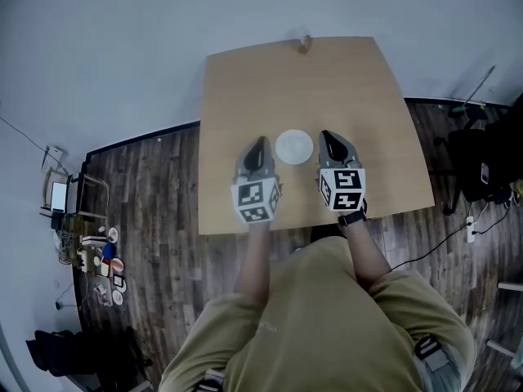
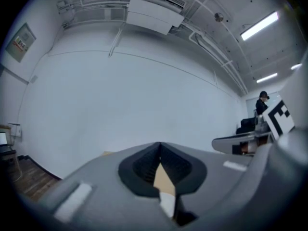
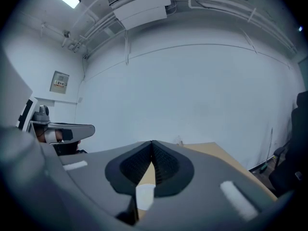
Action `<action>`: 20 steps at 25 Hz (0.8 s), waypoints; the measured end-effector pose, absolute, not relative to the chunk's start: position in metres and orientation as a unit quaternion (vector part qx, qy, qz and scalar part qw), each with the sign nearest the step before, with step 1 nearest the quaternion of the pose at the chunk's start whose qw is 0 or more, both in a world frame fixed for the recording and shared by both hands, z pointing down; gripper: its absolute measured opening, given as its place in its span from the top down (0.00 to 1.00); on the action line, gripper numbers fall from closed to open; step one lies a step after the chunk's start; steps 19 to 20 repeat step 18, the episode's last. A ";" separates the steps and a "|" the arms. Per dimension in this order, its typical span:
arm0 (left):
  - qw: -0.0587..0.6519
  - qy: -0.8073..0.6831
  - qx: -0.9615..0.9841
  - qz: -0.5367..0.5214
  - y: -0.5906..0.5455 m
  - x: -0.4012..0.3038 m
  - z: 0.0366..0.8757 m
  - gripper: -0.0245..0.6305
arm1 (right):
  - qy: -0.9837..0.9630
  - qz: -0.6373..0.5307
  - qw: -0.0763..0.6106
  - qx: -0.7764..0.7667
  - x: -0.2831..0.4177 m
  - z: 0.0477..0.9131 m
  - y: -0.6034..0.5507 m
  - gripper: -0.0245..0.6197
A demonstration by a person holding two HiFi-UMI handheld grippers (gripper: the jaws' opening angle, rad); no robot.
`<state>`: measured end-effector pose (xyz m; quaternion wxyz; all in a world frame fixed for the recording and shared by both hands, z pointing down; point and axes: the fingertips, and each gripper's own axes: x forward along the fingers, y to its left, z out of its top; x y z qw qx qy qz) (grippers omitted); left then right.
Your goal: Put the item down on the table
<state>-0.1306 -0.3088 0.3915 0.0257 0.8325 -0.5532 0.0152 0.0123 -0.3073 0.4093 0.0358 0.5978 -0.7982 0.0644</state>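
Observation:
A white round dish [image 1: 293,146] lies flat on the tan table [image 1: 327,80], near the front edge, with one gripper on each side of it. My left gripper [image 1: 260,144] hangs just left of the dish, its jaws pressed together with nothing between them. My right gripper [image 1: 326,136] hangs just right of the dish, also shut and holding nothing. In the left gripper view the left gripper [image 2: 160,150] shows its tips meeting, with tan table in the gap below. The right gripper view shows the right gripper [image 3: 152,146] closed the same way. Neither gripper touches the dish.
A small object [image 1: 304,44] stands at the table's far edge. A cluttered rack [image 1: 90,251] is on the wooden floor at the left, dark equipment and cables [image 1: 478,166] at the right, a black bag [image 1: 57,354] at the lower left. A person [image 2: 263,101] stands far off.

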 end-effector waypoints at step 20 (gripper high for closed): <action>0.032 -0.549 0.835 0.018 -0.309 -0.132 0.402 0.96 | -0.807 0.033 0.042 0.588 0.011 0.399 -0.301 0.95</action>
